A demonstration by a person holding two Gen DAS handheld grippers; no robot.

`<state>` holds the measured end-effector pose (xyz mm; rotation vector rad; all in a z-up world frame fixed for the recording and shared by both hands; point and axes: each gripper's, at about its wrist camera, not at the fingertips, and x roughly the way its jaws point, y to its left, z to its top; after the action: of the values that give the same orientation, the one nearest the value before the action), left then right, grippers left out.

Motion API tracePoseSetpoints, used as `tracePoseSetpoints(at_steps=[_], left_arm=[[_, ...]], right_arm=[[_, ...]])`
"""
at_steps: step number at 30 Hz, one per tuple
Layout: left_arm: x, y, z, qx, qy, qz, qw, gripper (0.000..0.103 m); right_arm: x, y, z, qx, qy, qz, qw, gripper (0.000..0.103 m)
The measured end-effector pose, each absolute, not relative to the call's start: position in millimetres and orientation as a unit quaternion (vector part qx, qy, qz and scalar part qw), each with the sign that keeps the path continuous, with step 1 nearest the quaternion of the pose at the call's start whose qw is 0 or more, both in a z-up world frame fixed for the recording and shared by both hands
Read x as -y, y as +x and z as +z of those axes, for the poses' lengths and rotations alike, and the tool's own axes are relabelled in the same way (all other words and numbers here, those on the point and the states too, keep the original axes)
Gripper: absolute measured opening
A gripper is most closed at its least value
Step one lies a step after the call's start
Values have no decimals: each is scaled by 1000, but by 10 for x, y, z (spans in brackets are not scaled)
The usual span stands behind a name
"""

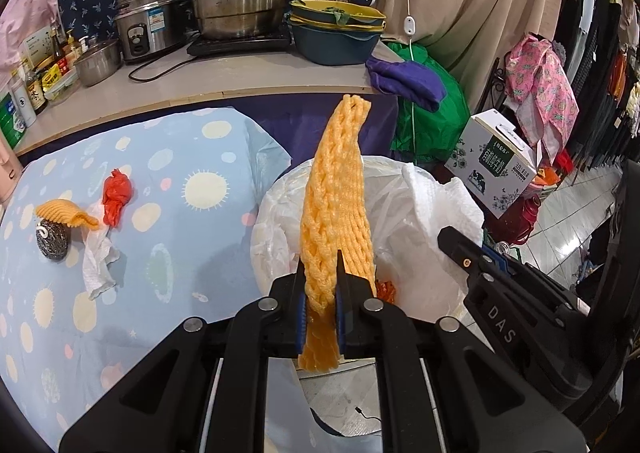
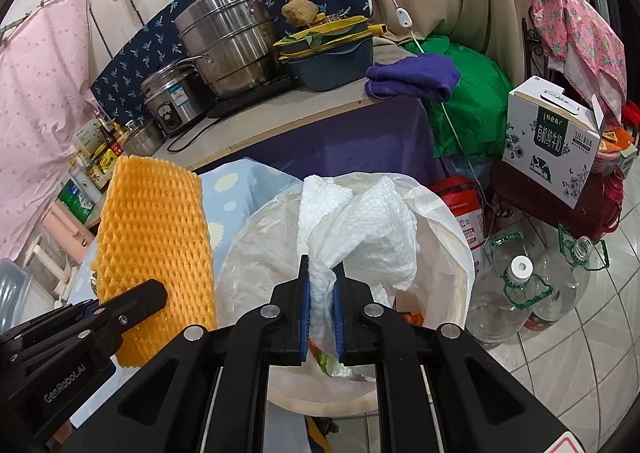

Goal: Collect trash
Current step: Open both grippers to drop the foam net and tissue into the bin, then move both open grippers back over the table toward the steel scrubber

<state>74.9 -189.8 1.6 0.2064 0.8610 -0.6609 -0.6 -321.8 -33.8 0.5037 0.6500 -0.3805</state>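
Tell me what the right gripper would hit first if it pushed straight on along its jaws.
Probably the plastic liner at the far side of the trash bin; the right gripper, shut on a paper towel, points into its mouth, though depth is unclear.

**Black Grippers with Blue Pads**

The left gripper and right gripper were matte black linkages with round silver pivot screws. Blue pads lined the fingers. White lettering marked the housings: "DAS" on the right, "GenRobot.AI" on the left.
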Motion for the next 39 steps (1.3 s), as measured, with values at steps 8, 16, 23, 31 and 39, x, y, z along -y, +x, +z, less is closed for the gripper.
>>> tracePoseSetpoints(at_steps=[8, 16, 23, 31, 39], left_arm=[[2006, 789, -27, -411, 107, -310, 850, 11], [2083, 827, -45, -416, 108, -308, 849, 22], [2084, 859, -26, -414, 99, -296, 855, 50], [2065, 887, -17, -413, 96, -293, 857, 53], [2008, 921, -12, -415, 90, -291, 857, 53]], right_arm=[[3235, 4, -349, -310, 246, -187, 899, 14], [3282, -31, -306, -296, 254, -196, 900, 36], [3351, -50, -270, -286, 261, -203, 899, 43], [3342, -41, -201, -279, 258, -202, 903, 44], [3310, -13, -184, -281, 254, -199, 904, 44]])
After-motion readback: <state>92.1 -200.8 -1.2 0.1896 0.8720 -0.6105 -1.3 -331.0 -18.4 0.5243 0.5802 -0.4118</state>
